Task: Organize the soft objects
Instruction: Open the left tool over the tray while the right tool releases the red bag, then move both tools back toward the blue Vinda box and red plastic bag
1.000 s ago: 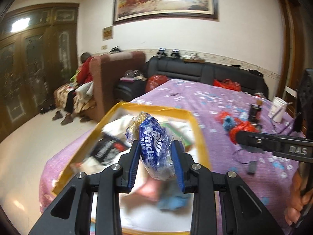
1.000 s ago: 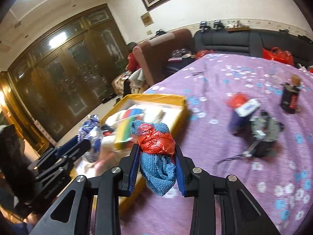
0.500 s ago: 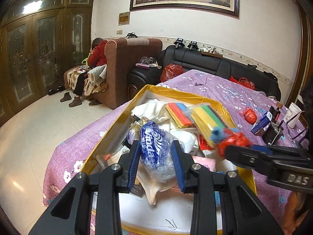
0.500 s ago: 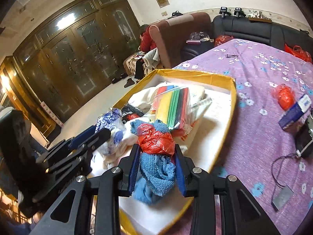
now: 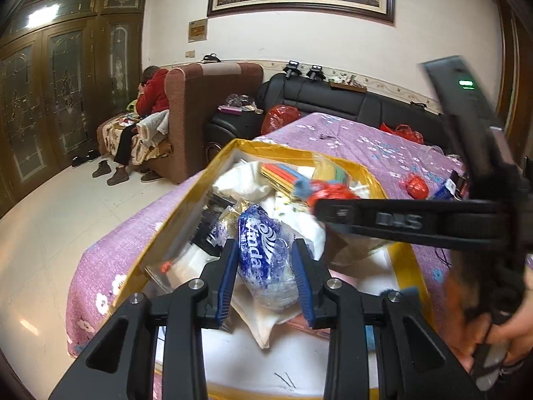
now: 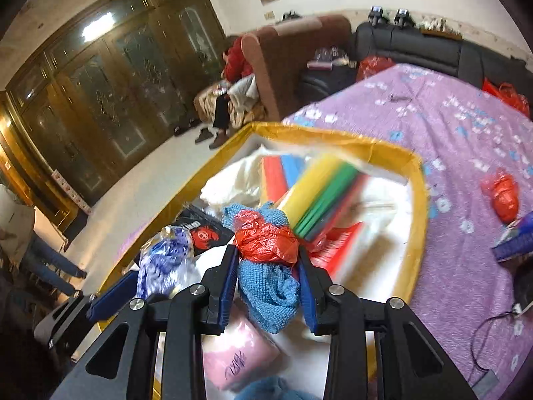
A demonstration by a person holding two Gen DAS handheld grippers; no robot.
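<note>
**Ana:** Left wrist view first: what did the left gripper (image 5: pixel 265 260) have?

**Ben:** Its fingers were clamped on a tissue pack (image 5: pixel 266 260), blue and white in clear wrap, at lower centre of the frame. It hung over the box (image 5: pixel 293 151), the gold-rimmed one on the purple surface (image 5: pixel 383 153).

**Ana:** And the right gripper (image 6: pixel 268 276)?

**Ben:** In the right wrist view its fingers were clamped on a blue cloth (image 6: pixel 268 291) with a red bag (image 6: pixel 265 241) bunched on top, both squeezed between the pads. That bundle was also over the box, at lower centre, near a pink pack (image 6: pixel 238 358) lying below it.

**Ana:** What was in the box already?

**Ben:** A white cloth (image 6: pixel 233 183) at the back, a bag of coloured sheets (image 6: pixel 319 200) in the middle, a black packet (image 6: pixel 203 231) toward the left wall, and the pink pack. More blue fabric showed at the bottom edge; I couldn't tell what it was.

**Ana:** So how far along?

**Ben:** Well advanced, I'd judge. Several soft things sat inside and both grippers carried more above it, not yet let go. Releasing those two loads looked like the step in hand.

**Ana:** Anything left outside?

**Ben:** Another red bag (image 6: pixel 503 193) lay on the surface at the right of the frame, well apart from the box, with a blue carton (image 6: pixel 514 245) below it. The bag probably counted as soft and still needed collecting; the carton I wouldn't guess at.
</note>
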